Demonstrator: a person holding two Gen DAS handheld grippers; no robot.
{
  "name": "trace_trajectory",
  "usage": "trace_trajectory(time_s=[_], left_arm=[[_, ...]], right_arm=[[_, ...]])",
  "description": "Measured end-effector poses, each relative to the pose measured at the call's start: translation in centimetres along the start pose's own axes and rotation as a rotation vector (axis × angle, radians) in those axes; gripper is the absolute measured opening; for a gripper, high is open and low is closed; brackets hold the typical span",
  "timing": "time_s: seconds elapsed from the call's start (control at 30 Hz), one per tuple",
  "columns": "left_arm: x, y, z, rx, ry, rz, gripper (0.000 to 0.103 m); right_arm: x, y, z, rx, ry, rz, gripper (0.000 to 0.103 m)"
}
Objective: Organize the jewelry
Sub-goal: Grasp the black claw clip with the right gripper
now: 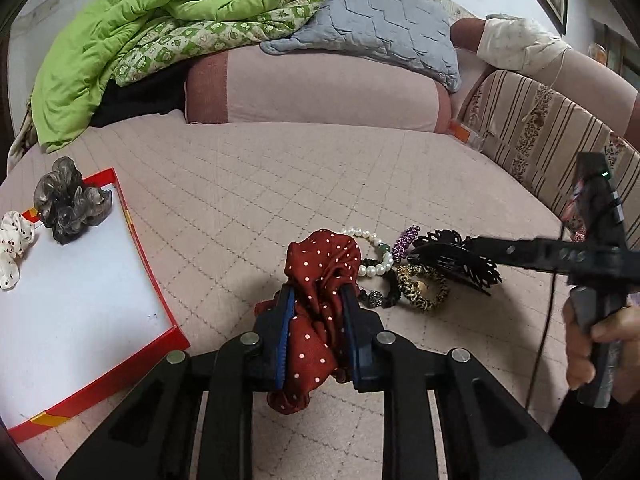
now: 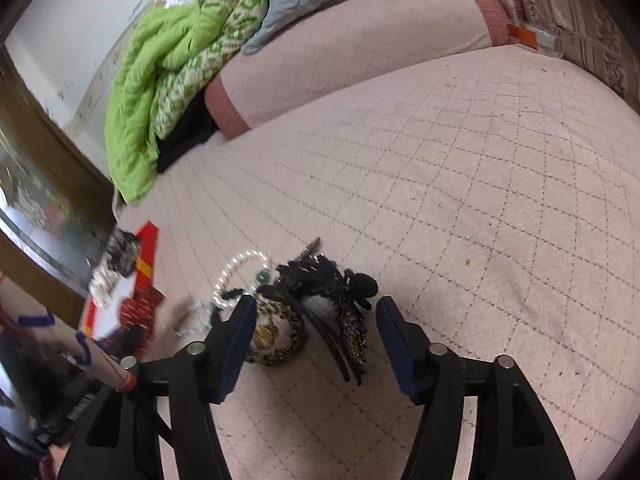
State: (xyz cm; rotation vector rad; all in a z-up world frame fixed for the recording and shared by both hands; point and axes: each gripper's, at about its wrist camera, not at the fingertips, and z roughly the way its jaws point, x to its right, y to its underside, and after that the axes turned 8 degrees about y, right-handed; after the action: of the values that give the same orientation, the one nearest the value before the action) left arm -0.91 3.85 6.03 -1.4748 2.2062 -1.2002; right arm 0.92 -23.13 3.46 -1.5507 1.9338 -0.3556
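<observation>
A red polka-dot scrunchie (image 1: 320, 280) is being clenched in the left gripper (image 1: 318, 320) for the red-rimmed tray (image 1: 136, 236), while the released right gripper (image 2: 316, 332) is being readied over the remaining pile

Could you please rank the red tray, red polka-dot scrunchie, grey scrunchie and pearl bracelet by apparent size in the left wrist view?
1. Red tray
2. Red polka-dot scrunchie, though enlarged by nearness
3. Grey scrunchie
4. Pearl bracelet, partly hidden

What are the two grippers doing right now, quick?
Left gripper: closed on the red polka-dot scrunchie.
Right gripper: open, holding nothing, over the jewelry pile.
</observation>
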Motion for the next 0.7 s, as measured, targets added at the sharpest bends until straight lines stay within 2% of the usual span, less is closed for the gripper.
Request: trace_trajectory(time_s=[0.1, 0.33, 0.4, 0.47, 0.53, 0.7], left_arm=[[0.1, -0.1, 0.0, -0.004, 0.011, 0.001, 0.021], [0.2, -0.1, 0.1, -0.006, 0.025, 0.0, 0.021], [0.3, -0.1, 0.1, -0.005, 0.023, 0.002, 0.021], [0.3, -0.2, 0.1, -0.005, 0.022, 0.002, 0.021], [0.2, -0.2, 0.1, -0.001, 0.021, -0.001, 0.021], [0.4, -0.4, 0.1, 0.011, 0.023, 0.005, 0.021]], right_arm=[[-0.6, 0.1, 1.0, -0.033, 0.021, -0.048, 0.069], [-2.2, -0.6, 3.5, -0.033, 0.09, -0.16, 0.069], [-2.3, -0.7, 4.3, -0.054, 0.093, -0.165, 0.061], [-2.5, -0.6, 4.4, -0.053, 0.103, -0.184, 0.036], [-2.5, -0.7, 3.9, -0.035, 0.092, -0.176, 0.031], [-2.1, -1.3, 1.0, 0.072, 0.084, -0.144, 0.028]])
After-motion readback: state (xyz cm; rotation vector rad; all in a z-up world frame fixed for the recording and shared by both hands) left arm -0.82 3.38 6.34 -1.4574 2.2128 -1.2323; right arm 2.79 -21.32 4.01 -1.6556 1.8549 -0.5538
